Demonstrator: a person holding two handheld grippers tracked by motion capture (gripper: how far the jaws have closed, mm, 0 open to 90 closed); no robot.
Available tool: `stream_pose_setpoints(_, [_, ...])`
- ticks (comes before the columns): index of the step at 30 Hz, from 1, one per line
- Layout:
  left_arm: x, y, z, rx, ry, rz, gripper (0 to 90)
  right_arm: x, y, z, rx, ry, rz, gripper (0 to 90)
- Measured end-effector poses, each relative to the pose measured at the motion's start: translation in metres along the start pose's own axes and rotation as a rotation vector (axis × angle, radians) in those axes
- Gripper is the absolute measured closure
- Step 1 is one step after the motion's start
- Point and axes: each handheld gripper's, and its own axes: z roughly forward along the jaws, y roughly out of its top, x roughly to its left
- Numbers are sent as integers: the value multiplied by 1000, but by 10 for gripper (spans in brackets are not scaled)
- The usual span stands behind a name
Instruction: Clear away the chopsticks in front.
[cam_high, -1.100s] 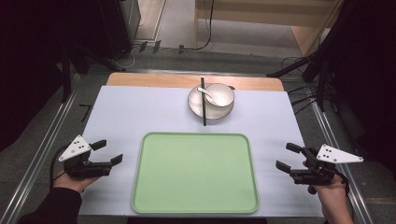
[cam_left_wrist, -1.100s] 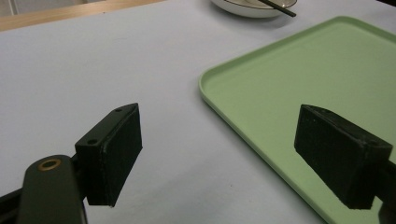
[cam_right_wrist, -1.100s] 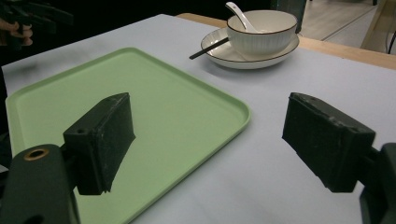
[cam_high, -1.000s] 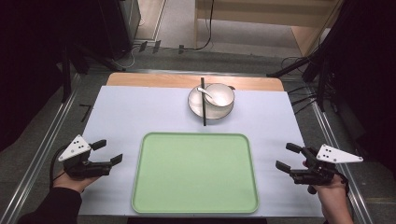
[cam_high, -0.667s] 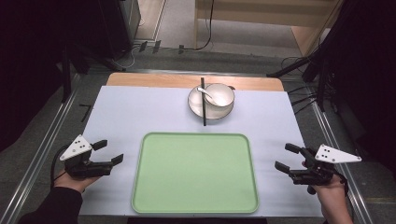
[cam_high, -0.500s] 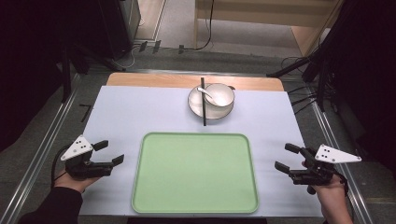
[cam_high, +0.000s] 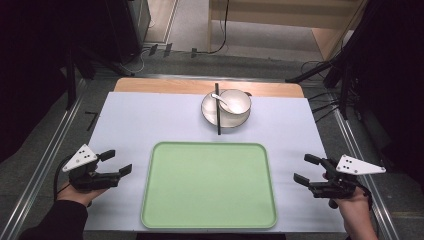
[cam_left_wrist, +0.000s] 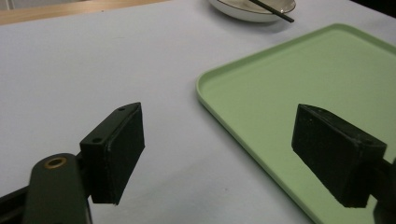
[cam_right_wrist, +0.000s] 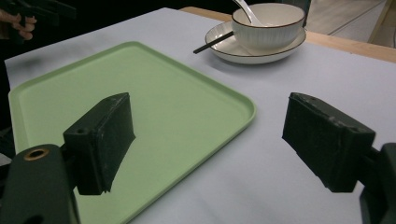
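A pale green tray (cam_high: 210, 186) lies bare at the front middle of the white table top. Behind it a white plate (cam_high: 209, 116) carries a white bowl (cam_high: 237, 101) with a spoon (cam_high: 221, 100) in it, and black chopsticks (cam_high: 218, 116) rest across the plate. My left gripper (cam_high: 120, 161) hovers left of the tray, open, nothing between its jaws. My right gripper (cam_high: 302, 168) hovers right of the tray, open as well. In the left gripper view the tray (cam_left_wrist: 303, 79) sits partly under the right jaw. In the right gripper view the bowl (cam_right_wrist: 268, 25) stands far ahead.
The table's wooden back strip (cam_high: 165, 86) runs behind the plate. Metal rails (cam_high: 45, 150) flank the table on both sides. Cables and dark stands crowd the floor beyond. A hand holding the other gripper (cam_right_wrist: 21, 21) appears at the top left of the right gripper view.
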Motion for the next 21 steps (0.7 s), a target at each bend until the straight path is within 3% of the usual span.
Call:
stream_pose_setpoints(5, [1,1,-1,-8,-9,-28,195,0,0,0,-2,-2,-1,168])
stream_pose_setpoints(7, [3,1,1,13,-8,-24,208,0,0,0,-2,-2,-2,168])
stream_pose_setpoints(11, [4,1,0,9,-23,-25,260,0,0,0,0,-1,-1,169])
stream_pose_setpoints(16, [2,3,1,5,9,-7,277,0,0,0,-1,-2,-1,168])
stream_pose_setpoints(18, [2,5,1,4,30,-16,279,0,0,0,-1,-3,-1,168])
stream_pose_setpoints(20, [2,9,1,0,24,-30,281,0,0,0,2,-3,-2,168])
stream_pose_setpoints(21, [1,13,3,21,36,-31,283,0,0,0,3,-3,-2,169])
